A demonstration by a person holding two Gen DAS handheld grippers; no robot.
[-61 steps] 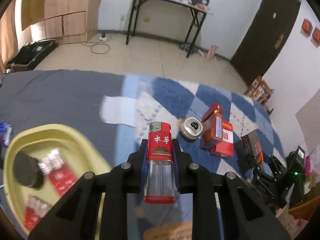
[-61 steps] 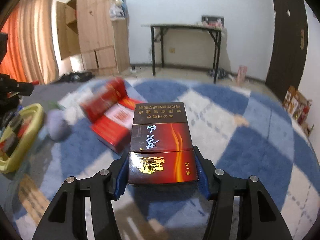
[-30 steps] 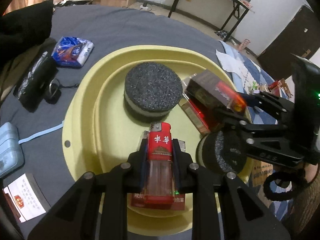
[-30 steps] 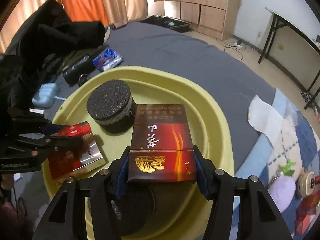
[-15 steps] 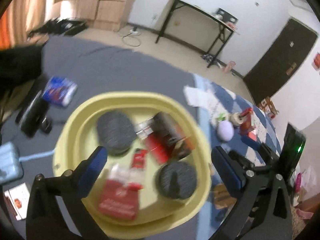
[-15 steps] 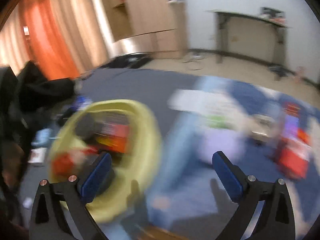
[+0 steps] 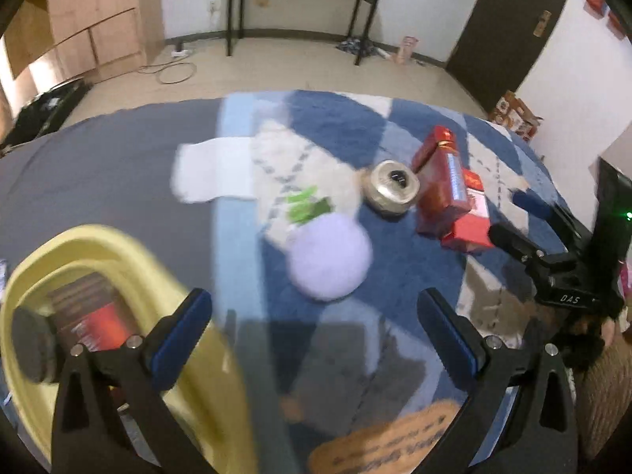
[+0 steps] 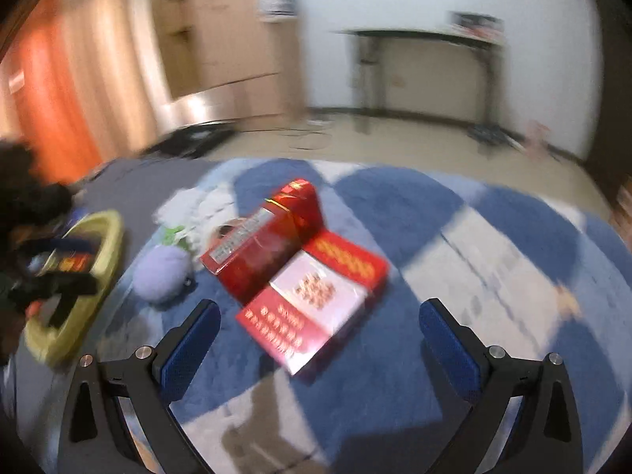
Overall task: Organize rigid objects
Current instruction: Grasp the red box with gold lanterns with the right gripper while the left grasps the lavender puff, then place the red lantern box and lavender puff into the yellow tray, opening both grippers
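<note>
Honestly, with both the left gripper and right gripper gaping wide and empty, the leaning red boxes on the blue rug could topple if nudged before reaching the yellow basin.

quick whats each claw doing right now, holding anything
left claw: open, empty, jaws have just been opening.
right claw: open, empty, jaws have just been opening.

Two red cardboard cigarette packs lie touching on the blue-and-white checked rug, a silver metal can just left; a yellow plastic basin holds packs far left.
</note>
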